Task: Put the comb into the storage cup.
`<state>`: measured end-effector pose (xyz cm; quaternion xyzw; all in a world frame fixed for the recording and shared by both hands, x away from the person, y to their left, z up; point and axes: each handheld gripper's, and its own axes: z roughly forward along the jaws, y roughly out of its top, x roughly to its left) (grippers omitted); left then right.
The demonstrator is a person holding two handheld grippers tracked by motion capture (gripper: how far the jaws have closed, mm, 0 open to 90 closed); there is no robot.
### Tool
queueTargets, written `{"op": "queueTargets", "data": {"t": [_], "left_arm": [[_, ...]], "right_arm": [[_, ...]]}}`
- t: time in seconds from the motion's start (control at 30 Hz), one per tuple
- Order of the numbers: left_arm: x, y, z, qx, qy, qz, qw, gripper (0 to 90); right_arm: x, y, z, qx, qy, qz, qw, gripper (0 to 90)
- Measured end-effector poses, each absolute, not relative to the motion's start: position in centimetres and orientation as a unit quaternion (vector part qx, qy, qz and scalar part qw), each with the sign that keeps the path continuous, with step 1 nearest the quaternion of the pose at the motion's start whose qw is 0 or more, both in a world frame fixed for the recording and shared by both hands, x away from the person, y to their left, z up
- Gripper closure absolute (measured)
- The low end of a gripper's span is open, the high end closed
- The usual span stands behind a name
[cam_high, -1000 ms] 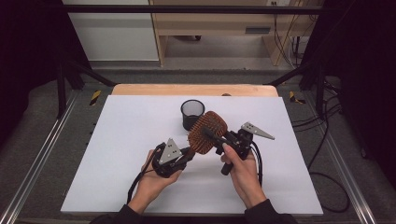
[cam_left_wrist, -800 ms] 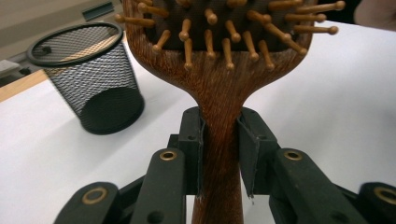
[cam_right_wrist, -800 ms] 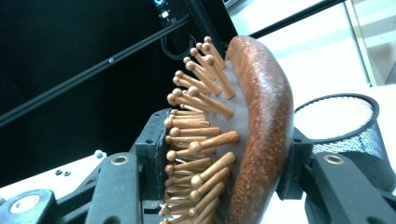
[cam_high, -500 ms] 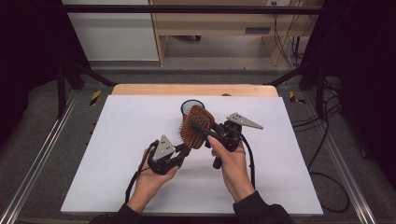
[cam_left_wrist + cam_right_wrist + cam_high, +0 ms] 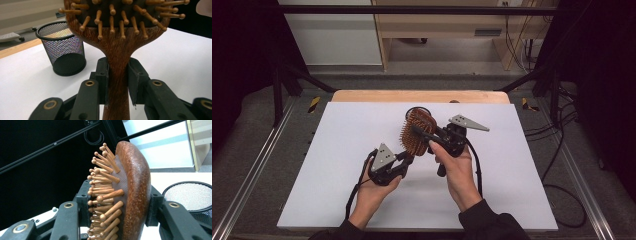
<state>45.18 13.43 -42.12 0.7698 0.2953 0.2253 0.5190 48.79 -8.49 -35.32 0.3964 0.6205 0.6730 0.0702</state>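
Observation:
A wooden hairbrush point(image 5: 416, 134) with wooden pins is held in the air over the white table between both grippers. My left gripper point(image 5: 408, 159) is shut on its narrow handle point(image 5: 117, 75), with a pad pressing on each side. My right gripper point(image 5: 416, 131) is shut on the oval head point(image 5: 136, 182), one pad among the pins and the other on the smooth back. Its jaws have just been closing on the head. A black mesh cup point(image 5: 62, 47) stands upright just behind the brush; in the high view its rim point(image 5: 413, 109) peeks out above the head.
The white table top point(image 5: 337, 165) ends in a wooden strip point(image 5: 362, 96) at the far edge. Cables point(image 5: 562, 165) hang off the right side. Metal rails point(image 5: 257, 165) run along the left, and dark frame bars point(image 5: 50, 147) rise beyond the brush.
The right hand has lifted and swung the brush head left toward the cup, turning it more edge-on. The left gripper has stayed in place on the handle.

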Motion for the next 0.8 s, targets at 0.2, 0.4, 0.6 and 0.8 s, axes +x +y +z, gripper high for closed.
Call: {"op": "queueTargets", "data": {"t": [0.2,0.4,0.6,0.8], "left_arm": [[45.05,13.52,-42.06,0.767,0.300,0.233,0.518,72.4],[45.01,13.74,-42.11,0.757,0.308,0.239,0.525,71.5],[45.08,13.97,-42.27,0.751,0.314,0.240,0.529,69.3],[44.71,14.20,-42.48,0.735,0.319,0.248,0.544,51.5]], "right_arm": [[48.68,-8.30,-35.32,0.396,0.619,0.675,0.070,52.5],[48.75,-8.16,-35.21,0.406,0.611,0.677,0.066,52.6],[48.88,-7.89,-35.12,0.405,0.611,0.677,0.066,52.6],[48.97,-8.51,-34.79,0.406,0.598,0.688,0.069,52.6]]}}
